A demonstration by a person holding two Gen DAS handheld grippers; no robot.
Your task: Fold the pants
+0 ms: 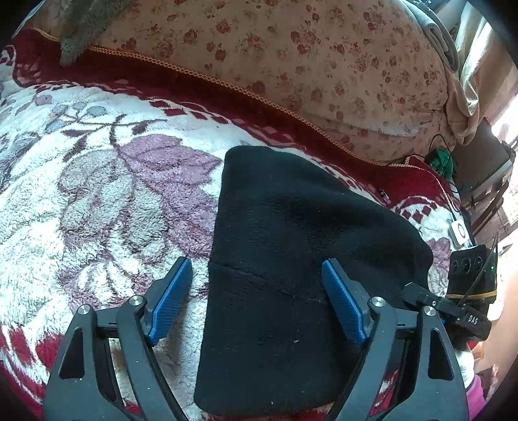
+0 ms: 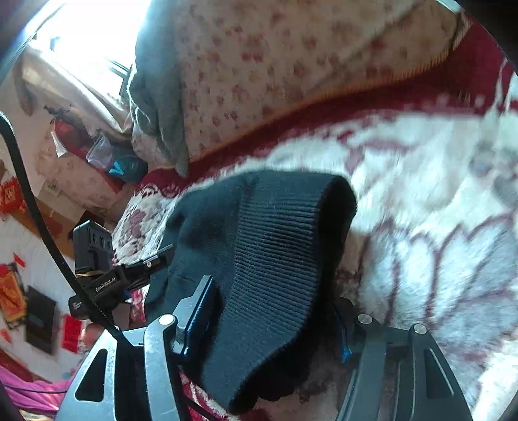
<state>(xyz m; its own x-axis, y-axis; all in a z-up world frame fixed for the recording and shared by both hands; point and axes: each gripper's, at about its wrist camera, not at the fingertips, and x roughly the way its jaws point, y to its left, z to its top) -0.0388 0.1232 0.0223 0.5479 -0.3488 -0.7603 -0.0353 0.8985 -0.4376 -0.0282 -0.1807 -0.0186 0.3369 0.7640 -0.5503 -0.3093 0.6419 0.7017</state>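
Both blue finger pads (image 1: 171, 299) of the left gripper (image 1: 257, 299) stood wide apart above the bed, with nothing pressed between them. One pad hung over the blanket and the other over the black cloth. On the right gripper (image 2: 273, 311) the fingers were spread on both sides of a ribbed black band; the left finger (image 2: 202, 311) showed clearly, but the other one was almost hidden behind the cloth, so I cannot tell if the pads pressed on it.

Largest in both views was the fleece blanket (image 1: 97, 194), white with purple-grey leaves and a dark red border, which covered the bed. Behind it, from 11 to 2 o'clock in the left wrist view, lay a big beige cushion with small red flowers (image 1: 307, 64). A grey towel-like cloth (image 1: 84, 29) hung over it at 11 o'clock.

Next in size were the black pants (image 1: 291, 259), folded into a thick flat stack on the blanket. In the left wrist view the stack reached from the centre down to 6 o'clock, between and under the left fingers. In the right wrist view its ribbed cuff or waistband (image 2: 278, 246) curved up from 6 o'clock to the centre, lifted a little off the blanket.

Smallest, a white device (image 1: 459, 231) lay at 3 o'clock near the bed edge.
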